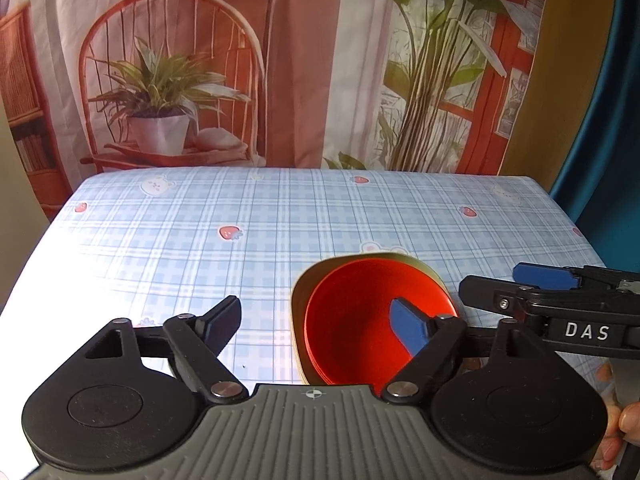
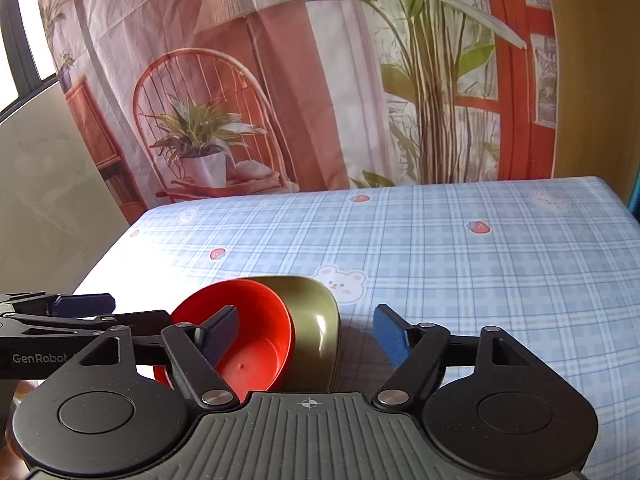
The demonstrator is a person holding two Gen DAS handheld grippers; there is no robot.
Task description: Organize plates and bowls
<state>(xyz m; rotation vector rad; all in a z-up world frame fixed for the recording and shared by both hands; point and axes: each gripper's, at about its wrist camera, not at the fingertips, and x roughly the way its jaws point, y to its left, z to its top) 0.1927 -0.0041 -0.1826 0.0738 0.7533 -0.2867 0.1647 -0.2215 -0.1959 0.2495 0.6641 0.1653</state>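
Left gripper [image 1: 318, 330] fingers spread wide, gripping nothing; right gripper [image 2: 308, 338] likewise released, nothing between. Red bowl [image 2: 248, 340] nested in olive bowl [image 2: 316, 332], pair tilted w/ openings toward the left side, sitting near front edge of tabletop [image 2: 480, 256] (plaid cloth, bears & strawberries). Probably light, stiff plastic w/ slick walls, so apt to slide or tip. Best pinched at the rim, one finger inside, one outside.
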